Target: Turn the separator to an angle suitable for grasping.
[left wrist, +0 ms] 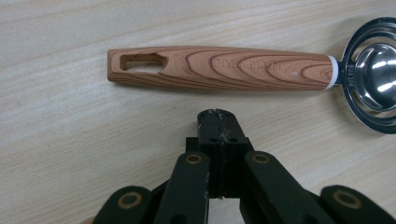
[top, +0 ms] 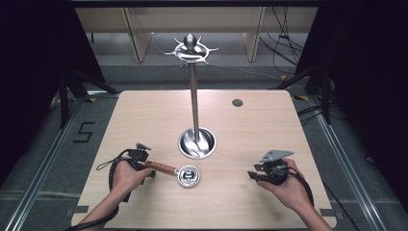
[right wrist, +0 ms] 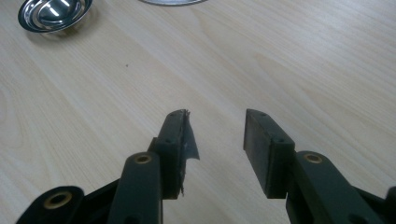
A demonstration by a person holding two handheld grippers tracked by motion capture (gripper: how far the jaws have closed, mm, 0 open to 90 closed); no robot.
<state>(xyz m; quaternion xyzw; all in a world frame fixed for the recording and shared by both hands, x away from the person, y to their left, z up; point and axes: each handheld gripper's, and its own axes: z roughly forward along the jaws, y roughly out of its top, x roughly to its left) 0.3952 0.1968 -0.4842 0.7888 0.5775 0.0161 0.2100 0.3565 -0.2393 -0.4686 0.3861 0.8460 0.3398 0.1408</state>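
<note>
A person works two hand-held grippers over a pale wooden table (top: 144, 115). The left gripper (left wrist: 218, 122) has its jaws pressed flat together with nothing between them, its tip just short of a strainer spoon's wood-grain handle (left wrist: 219, 68) — close beside it, not touching. In the left gripper view the handle lies crosswise ahead of the jaws, a slot cut in its far-left end and its steel bowl (left wrist: 373, 74) off to the right.

From the high view, the spoon (top: 175, 171) lies flat on the table's near half, handle toward the left hand (top: 126, 177), bowl toward the table's middle. It sits just in front of the round steel base (top: 197, 143) of a tall stand, whose pole rises to a ring of curved hooks (top: 191, 49).

The right gripper (right wrist: 217, 128) is held low over bare wood near the table's right side, well apart from the spoon — its jaws stand parted, empty, with a scrap of torn black padding hanging off the left one. The right hand (top: 288, 185) grips its body, cable trailing back along the wrist.

A small dark disc (top: 237, 102) marks the table's far right.
</note>
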